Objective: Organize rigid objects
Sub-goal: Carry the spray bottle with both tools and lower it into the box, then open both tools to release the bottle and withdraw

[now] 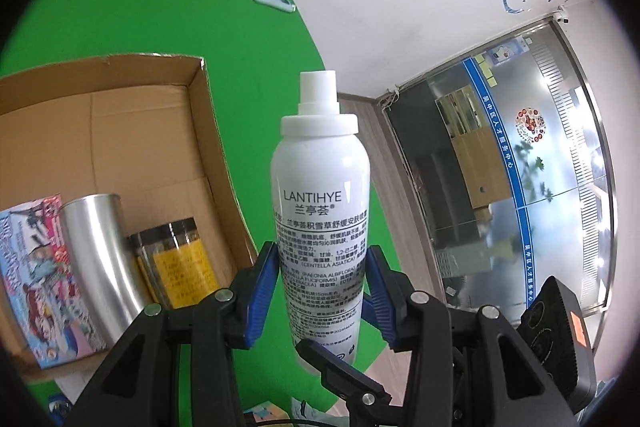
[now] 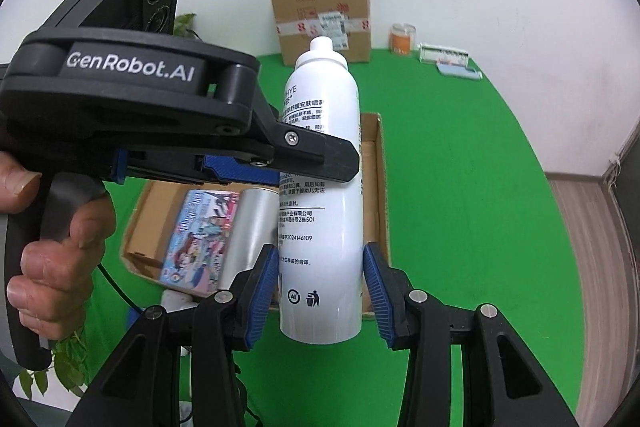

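Our right gripper (image 2: 320, 283) pinching the white spray bottle's (image 2: 324, 187) base, our left gripper (image 1: 322, 283) pinching it higher, above the cardboard box (image 1: 208, 115).

sealed carton (image 2: 322, 23), orange jar (image 2: 402, 39), potted plant (image 2: 68, 359)

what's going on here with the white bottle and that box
A person holds a white spray bottle in the air with two handheld grippers: the left gripper clamps its middle, the right gripper brackets its base. Below lies an open cardboard box holding a steel cup, a jar and a book.
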Motion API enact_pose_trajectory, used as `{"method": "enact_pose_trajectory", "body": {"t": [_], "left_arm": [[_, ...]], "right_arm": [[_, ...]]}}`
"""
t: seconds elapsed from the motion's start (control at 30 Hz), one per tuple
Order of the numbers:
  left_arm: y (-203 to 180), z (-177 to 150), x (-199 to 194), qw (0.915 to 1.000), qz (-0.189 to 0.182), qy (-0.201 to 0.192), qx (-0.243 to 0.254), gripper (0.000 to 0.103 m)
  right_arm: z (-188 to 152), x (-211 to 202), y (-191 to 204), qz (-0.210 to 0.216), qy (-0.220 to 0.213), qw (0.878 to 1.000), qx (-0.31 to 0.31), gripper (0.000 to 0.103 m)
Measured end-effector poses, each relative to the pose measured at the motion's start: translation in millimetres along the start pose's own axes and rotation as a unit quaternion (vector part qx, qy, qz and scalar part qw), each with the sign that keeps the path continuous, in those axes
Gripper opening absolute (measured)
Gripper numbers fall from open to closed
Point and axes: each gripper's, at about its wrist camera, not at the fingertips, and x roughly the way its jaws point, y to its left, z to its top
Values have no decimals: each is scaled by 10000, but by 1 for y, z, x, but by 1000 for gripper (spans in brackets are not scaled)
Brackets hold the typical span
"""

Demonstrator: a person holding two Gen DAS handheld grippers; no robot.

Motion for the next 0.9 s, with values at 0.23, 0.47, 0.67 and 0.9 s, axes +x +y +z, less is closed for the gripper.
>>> {"method": "enact_pose_trajectory", "body": {"t": [0.23, 0.47, 0.67, 0.9], "left_arm": [[43, 27, 51, 9982, -172, 458, -351, 43], [81, 31, 98, 9928, -184, 908, -754, 43], [102, 21, 123, 9873, -159, 1153, -1081, 43], [85, 22, 118, 9887, 158, 1194, -898, 43]], "right_arm": [[4, 8, -75, -1, 465, 9985, 305, 42], [-3, 59, -105, 70, 1000, 9943, 370, 42], [-17, 102, -108, 130, 1388, 9892, 444, 42], [-15, 114, -114, -122, 1593, 9865, 348, 50]]}}
